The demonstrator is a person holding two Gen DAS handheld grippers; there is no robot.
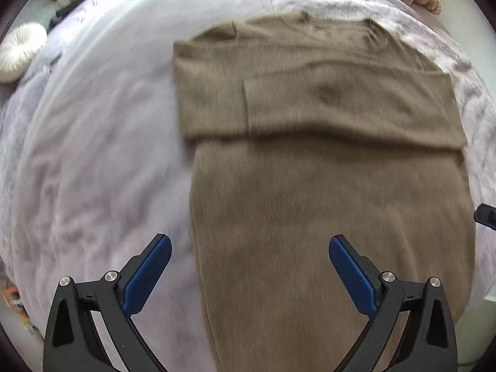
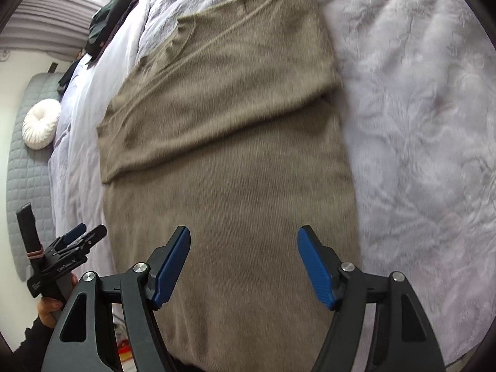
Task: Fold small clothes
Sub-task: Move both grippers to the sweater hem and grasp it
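The brown sweater (image 1: 325, 155) lies flat on the bed (image 1: 102, 142), long side running away from the person. Both sleeves are already folded across the chest, one on top of the other, so the sweater makes a neat long shape. That looks done on purpose: with the sleeves tucked in, the bottom part can be lifted up over the top part next.

The left claw (image 1: 249, 257) is wide open and holds nothing. It hangs above the near left side of the sweater, one blue finger (image 1: 148, 276) over the bed and the other over the cloth. The right claw (image 2: 243, 260) is also spread open and holds nothing. It hangs over the near end of the sweater. I think the two claws are placed like this so each can pinch one bottom corner, but the bottom hem is hidden under the claws, so I cannot be sure how close they are.

The bed has a soft, pale purple cover with lots of little wrinkles. A soft cover like this can bunch up when cloth slides on it. A round white pillow (image 2: 42, 124) sits far off by the padded grey headboard (image 2: 26, 167). Some dark clothes (image 2: 114, 15) lie in a pile at the far edge of the bed.
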